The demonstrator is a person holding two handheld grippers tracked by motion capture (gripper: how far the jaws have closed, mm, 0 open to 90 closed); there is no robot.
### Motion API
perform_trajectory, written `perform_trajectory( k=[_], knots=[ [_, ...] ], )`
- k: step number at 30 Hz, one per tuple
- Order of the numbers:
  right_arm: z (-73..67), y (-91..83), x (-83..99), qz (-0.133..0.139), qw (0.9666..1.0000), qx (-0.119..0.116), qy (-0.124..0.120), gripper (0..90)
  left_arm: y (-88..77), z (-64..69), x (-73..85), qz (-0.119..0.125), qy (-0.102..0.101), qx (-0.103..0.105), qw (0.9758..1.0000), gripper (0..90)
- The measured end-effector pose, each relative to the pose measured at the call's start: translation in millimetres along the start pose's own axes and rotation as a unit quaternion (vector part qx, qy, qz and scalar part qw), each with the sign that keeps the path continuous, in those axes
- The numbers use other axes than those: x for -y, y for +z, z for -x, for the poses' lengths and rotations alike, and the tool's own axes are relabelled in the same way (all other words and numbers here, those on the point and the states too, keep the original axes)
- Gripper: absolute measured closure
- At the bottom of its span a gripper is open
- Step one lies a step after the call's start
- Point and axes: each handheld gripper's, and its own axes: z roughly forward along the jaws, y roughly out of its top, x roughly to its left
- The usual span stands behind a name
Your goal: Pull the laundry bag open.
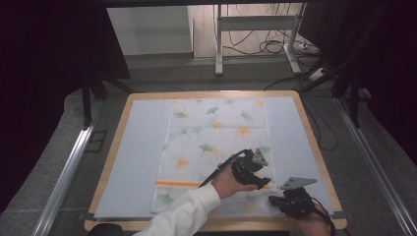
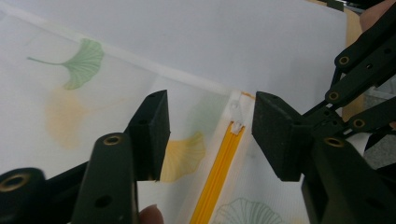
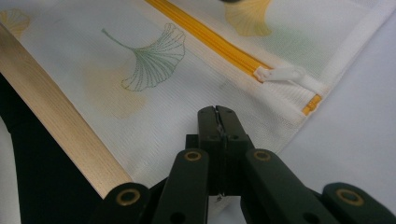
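We see a mesh laundry bag [image 1: 216,147] lying flat on the table [image 1: 147,147]. Our right claw [image 3: 217,122] is clamped on its near corner. Our left claw [image 2: 208,133], jaws apart and empty, straddles the white zipper pull [image 2: 237,116]; next, we judge, it must close on it.

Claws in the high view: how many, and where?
2. Left claw hovers open over the mesh bag near its orange zipper. Right claw is shut at the bag's near right corner.
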Motion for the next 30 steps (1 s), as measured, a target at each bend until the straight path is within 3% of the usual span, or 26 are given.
perform_trajectory(
  k=[3, 8, 17, 24, 30],
  knots=[
    [-0.2, -0.1, 0.0, -0.001, 1.0, -0.001, 0.001, 88.9, 5.0, 3.6, -2.2, -0.001, -0.004, 0.006, 1.0, 49.9],
    [0.0, -0.1, 0.0, -0.001, 1.0, -0.002, 0.001, 88.9, 14.6, 6.3, -6.1, -0.016, 0.008, 0.013, 0.9998, 52.1],
    [-0.1, -0.3, 0.2, -0.001, 1.0, -0.001, -0.001, 88.9, 32.1, 7.7, -5.9, -0.029, -0.005, 0.021, 0.9994, 59.7],
    [-0.4, -0.5, 0.1, -0.001, 1.0, -0.002, 0.001, 88.9, 42.9, 10.5, -4.9, -0.043, 0.001, 0.023, 0.9988, 63.5],
    [-0.2, -0.4, 0.2, -0.002, 1.0, -0.001, 0.0, 88.9, 48.3, 12.6, -5.3, -0.048, 0.008, 0.025, 0.9985, 72.3]
  ],
)
